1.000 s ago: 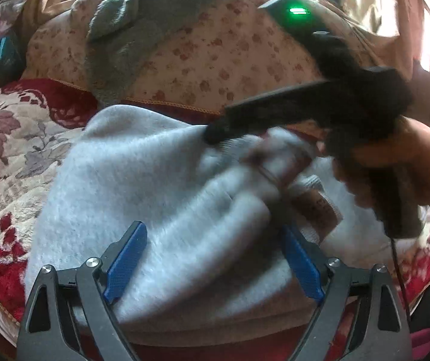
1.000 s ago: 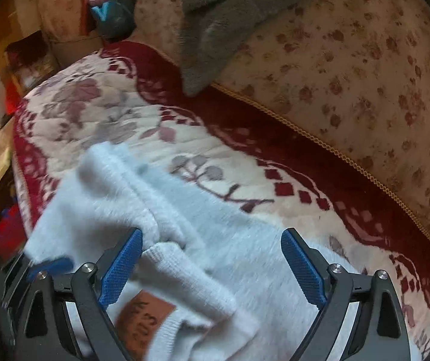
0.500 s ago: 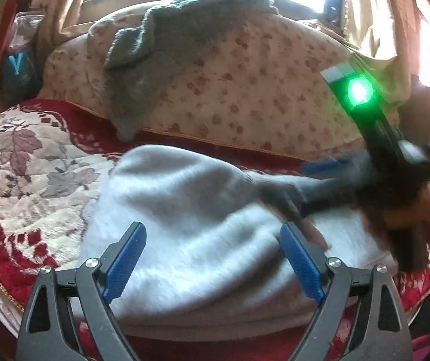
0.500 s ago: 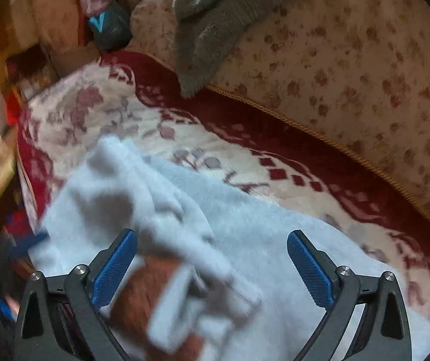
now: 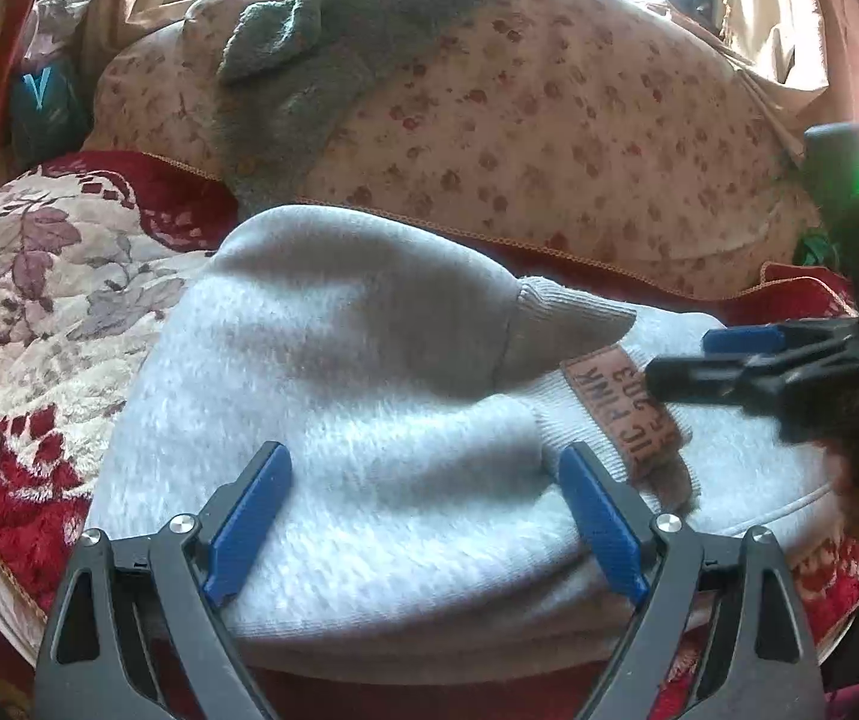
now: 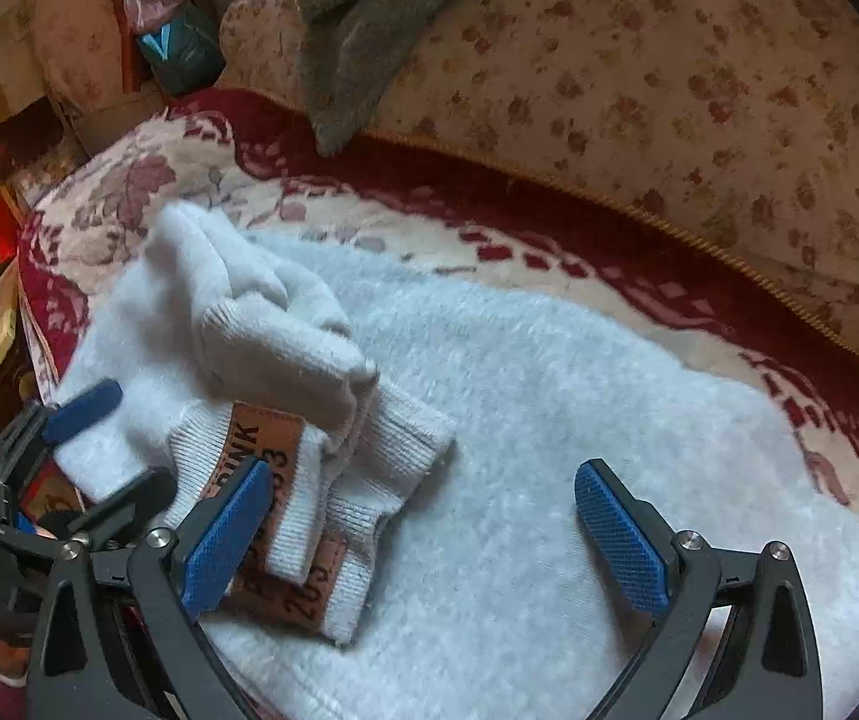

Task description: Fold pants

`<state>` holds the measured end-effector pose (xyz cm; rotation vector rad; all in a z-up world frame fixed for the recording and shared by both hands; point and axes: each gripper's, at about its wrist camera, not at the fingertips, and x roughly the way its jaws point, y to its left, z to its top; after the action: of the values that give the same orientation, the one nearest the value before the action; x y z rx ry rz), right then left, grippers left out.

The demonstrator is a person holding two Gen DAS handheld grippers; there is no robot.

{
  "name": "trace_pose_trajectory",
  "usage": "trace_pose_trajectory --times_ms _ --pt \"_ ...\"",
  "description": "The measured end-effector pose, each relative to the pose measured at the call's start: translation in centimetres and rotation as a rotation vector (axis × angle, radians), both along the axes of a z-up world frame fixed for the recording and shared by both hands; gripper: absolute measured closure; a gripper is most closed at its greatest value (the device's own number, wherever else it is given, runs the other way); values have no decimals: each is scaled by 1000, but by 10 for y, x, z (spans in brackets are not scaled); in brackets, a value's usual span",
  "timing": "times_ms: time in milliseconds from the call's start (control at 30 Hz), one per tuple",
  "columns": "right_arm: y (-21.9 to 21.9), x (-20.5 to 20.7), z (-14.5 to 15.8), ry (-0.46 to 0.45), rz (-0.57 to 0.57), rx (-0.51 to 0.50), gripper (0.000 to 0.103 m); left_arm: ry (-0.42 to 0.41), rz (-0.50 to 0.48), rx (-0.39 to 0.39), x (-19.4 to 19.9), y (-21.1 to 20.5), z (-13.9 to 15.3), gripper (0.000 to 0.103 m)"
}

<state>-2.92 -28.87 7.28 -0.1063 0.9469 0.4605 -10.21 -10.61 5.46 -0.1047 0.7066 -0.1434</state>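
Since a second ago the right gripper (image 6: 417,516) has drawn back from over the middle of the fleece pants (image 5: 369,420) toward their right end, and in the left wrist view it now shows only at the right edge, dark and blurred, with a green light on its body. Its blue-padded jaws are spread wide with nothing gripped between them; they hang over the pale grey fleece just right of the leather patch (image 6: 264,450). The left gripper (image 5: 426,516) has scarcely shifted: its jaws are also spread wide, standing over the near fold of the pants without pinching it.

Those pants lie folded in a thick bundle on the red and cream floral blanket (image 5: 39,300), in front of the flowered cushion (image 5: 519,138). A ribbed cuff (image 5: 561,324) lies on top of the bundle, just behind the patch, which is brown with printed letters (part of them reads PINK, with digits beneath). In the right wrist view a second ribbed edge with another brown patch (image 6: 303,588) sits just below the first, under that gripper's left pad.

Behind the pants, a grey knitted garment (image 5: 309,60) is draped over the cushion's top and hangs down its front. Left of the cushion stands a teal bag (image 5: 45,114).
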Motion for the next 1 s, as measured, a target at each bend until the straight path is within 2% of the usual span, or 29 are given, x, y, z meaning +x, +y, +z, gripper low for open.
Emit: trace_pose_trajectory --times_ms 167,367,567,733,867,1000 --pt "-20 -18 23 -38 -6 65 1 -20 -16 -24 -7 -5 10 13" --pt "-77 -45 30 6 -56 239 1 -30 -43 49 -10 -40 25 12" --pt "-119 -81 31 49 -69 337 0 -36 -104 38 -2 -82 38 7" --pt "-150 -113 21 70 -94 337 0 -8 -154 -11 10 -112 40 7" --pt "-181 -135 3 125 -135 399 0 31 -207 -73 23 -131 40 6" --pt "-210 -144 -26 200 -220 469 0 74 -312 -98 42 -159 40 6"
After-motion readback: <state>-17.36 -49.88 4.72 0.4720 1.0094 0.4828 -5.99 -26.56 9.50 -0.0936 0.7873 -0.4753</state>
